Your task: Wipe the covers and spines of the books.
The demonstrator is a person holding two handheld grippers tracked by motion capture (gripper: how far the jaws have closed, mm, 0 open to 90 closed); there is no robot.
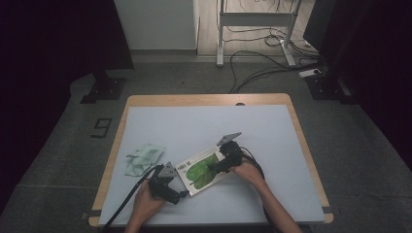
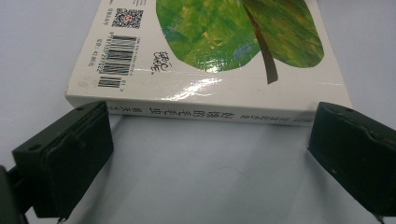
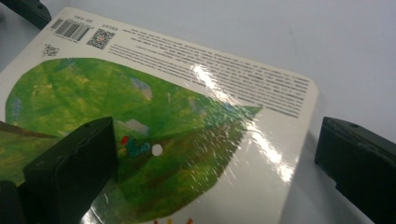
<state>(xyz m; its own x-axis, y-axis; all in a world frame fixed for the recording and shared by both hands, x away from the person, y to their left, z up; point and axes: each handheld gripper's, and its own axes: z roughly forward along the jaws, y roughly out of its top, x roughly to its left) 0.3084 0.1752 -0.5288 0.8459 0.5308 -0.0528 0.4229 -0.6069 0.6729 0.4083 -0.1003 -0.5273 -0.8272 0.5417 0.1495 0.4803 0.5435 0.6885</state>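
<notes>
A picture book with a green leaf cover lies flat near the table's near edge, its long axis running from near left to far right. The left gripper, jaws wide apart, faces the spine just beyond its tips. The right gripper, also spread, hovers over the cover, with a crumpled cloth well off left.

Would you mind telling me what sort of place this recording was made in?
Probably a lab or recording workspace: a table with a white mat, loose cables on grey carpet, and a metal stand behind it.
</notes>
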